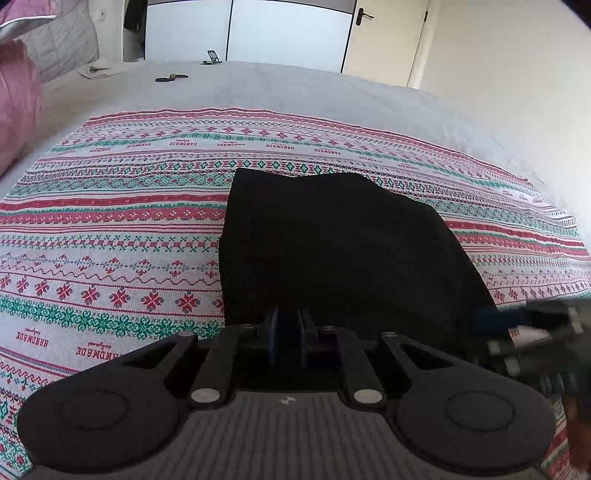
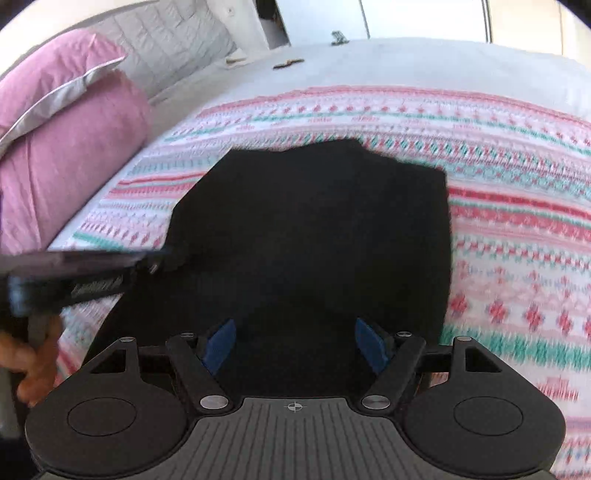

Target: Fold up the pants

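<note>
The black pants (image 1: pixel 332 240) lie folded into a block on a patterned cloth (image 1: pixel 110 221) on the bed. My left gripper (image 1: pixel 290 325) is at the near edge of the pants with its blue pads almost together; whether fabric is pinched between them I cannot tell. My right gripper (image 2: pixel 295 339) is open, its blue pads (image 2: pixel 221 343) wide apart just above the near part of the pants (image 2: pixel 314 221). The right gripper shows blurred at the right edge of the left wrist view (image 1: pixel 528 332). The left gripper shows blurred at the left of the right wrist view (image 2: pixel 92 273).
A pink pillow (image 2: pixel 66 155) lies at the left of the bed. A small dark object (image 1: pixel 170 77) and a phone stand (image 1: pixel 211 57) sit on the far grey bedspread (image 1: pixel 295 88). Wardrobe doors (image 1: pixel 288 29) and a room door (image 1: pixel 384 37) stand behind.
</note>
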### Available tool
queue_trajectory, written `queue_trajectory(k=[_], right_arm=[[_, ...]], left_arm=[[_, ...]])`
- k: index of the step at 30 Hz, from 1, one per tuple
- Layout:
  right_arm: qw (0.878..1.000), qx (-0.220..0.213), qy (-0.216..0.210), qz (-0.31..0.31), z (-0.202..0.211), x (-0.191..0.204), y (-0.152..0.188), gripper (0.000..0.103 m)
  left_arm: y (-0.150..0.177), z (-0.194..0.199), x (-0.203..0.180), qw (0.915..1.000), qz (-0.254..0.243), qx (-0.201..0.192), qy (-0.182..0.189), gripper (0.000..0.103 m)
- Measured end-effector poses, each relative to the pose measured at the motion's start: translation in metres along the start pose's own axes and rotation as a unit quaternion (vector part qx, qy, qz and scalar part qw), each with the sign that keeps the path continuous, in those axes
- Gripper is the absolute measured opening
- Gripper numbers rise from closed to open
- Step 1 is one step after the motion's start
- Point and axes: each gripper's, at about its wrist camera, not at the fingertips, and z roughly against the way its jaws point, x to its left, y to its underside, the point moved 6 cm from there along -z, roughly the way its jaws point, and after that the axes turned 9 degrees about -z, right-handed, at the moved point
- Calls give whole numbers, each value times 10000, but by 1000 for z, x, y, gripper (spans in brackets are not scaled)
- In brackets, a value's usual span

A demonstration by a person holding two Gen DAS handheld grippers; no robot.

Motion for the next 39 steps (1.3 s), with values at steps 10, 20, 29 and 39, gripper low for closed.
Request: queue_trajectory(k=[10, 20, 29, 39], right_arm=[[9959, -620, 644, -151, -15, -33, -19, 72], [9894, -654, 837, -990, 15, -76, -38, 73], [9790, -290, 115, -2015, 22, -105, -34, 73], [9835, -235, -173, -1786, 0, -83, -22, 74]], left_arm=[[-2, -6, 2, 9999, 59, 29, 77, 6], [-5, 2, 35, 9963, 828, 44, 228, 38], [2, -15, 71, 9753, 2045, 176, 817, 69], [-1, -40, 41, 9780, 1755, 212, 1108, 86]])
